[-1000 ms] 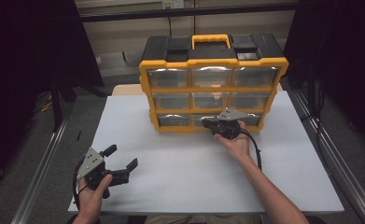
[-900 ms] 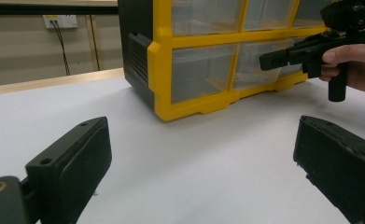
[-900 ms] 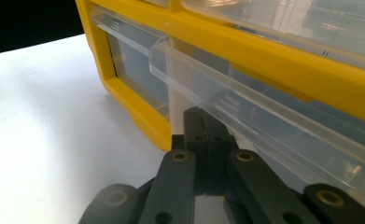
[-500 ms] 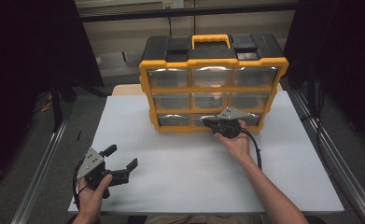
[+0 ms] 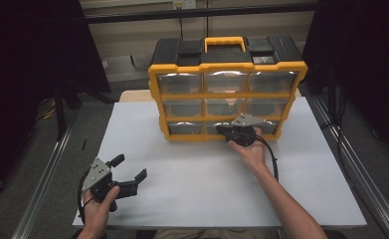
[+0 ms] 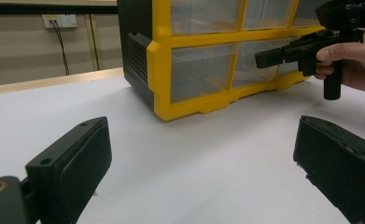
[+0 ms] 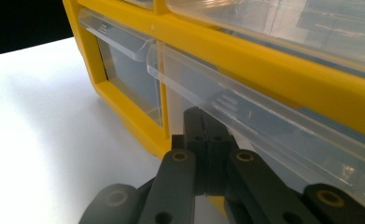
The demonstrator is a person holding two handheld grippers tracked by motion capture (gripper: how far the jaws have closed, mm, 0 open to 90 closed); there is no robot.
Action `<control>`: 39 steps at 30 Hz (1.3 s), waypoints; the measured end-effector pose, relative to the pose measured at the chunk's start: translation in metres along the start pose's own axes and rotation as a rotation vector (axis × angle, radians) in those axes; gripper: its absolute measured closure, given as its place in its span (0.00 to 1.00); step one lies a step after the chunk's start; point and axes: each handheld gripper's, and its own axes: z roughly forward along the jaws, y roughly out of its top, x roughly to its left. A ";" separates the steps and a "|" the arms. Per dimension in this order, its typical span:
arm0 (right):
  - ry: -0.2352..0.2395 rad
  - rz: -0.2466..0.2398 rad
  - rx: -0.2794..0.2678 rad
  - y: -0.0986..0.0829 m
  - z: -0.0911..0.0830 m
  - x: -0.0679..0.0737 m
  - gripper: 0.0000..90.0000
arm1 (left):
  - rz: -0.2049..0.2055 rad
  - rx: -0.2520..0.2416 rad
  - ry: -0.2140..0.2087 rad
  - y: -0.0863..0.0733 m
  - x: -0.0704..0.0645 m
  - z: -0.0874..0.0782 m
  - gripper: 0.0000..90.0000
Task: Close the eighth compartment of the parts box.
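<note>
A yellow-framed parts organizer (image 5: 227, 66) with clear drawers and a black top stands at the back of the white table (image 5: 192, 179). My right gripper (image 5: 225, 130) is at the bottom row, against the front of the middle drawer (image 5: 213, 128). In the right gripper view its jaws (image 7: 203, 126) are pressed together just under that drawer's clear handle lip (image 7: 245, 112), with nothing visible between them. My left gripper (image 5: 130, 168) rests near the table's front left, jaws wide apart and empty (image 6: 201, 154). Its view also shows the right gripper (image 6: 269, 57) at the organizer.
The organizer's orange carry handle (image 5: 225, 42) sits on top. White table surface stretches between the two grippers. Metal rails (image 5: 43, 184) run along both sides of the table. A wall socket (image 6: 58, 21) is on the far wall.
</note>
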 end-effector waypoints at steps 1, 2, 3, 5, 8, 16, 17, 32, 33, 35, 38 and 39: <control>0.007 0.008 -0.002 0.000 0.000 0.000 1.00 | 0.000 0.000 -0.002 0.000 0.000 0.000 0.05; 0.006 0.008 -0.001 0.000 0.000 0.000 1.00 | 0.000 -0.001 -0.002 0.000 0.000 0.000 0.05; 0.002 0.006 0.001 0.001 0.000 0.000 1.00 | 0.000 -0.001 -0.002 0.000 0.000 0.000 0.05; -0.006 0.001 0.002 0.001 0.001 -0.001 1.00 | 0.000 0.001 -0.001 0.000 0.000 0.000 0.05; -0.010 0.006 0.002 0.001 0.001 -0.002 1.00 | 0.001 0.003 0.006 0.000 0.000 0.000 0.05; -0.020 -0.006 0.012 0.001 0.002 -0.004 1.00 | -0.009 0.003 -0.006 0.001 0.000 0.004 0.05; -0.023 -0.002 0.019 0.002 0.001 -0.003 1.00 | -0.012 0.004 0.001 0.001 0.000 0.005 0.05; -0.005 0.021 0.036 -0.006 0.003 0.001 0.99 | -0.017 0.003 0.002 0.000 0.000 0.006 0.05; -0.004 0.021 0.034 -0.006 0.002 0.002 0.98 | -0.013 0.006 -0.007 0.000 0.001 0.006 0.05; 0.005 0.029 0.031 -0.005 0.000 0.005 0.93 | -0.011 0.015 -0.005 -0.001 0.001 0.006 0.05; 0.010 0.022 0.028 -0.005 -0.002 0.008 0.89 | -0.013 0.017 -0.009 -0.001 0.001 0.005 0.05; 0.015 0.031 0.025 -0.005 -0.003 0.009 0.87 | -0.012 0.015 -0.008 -0.001 0.001 0.005 0.05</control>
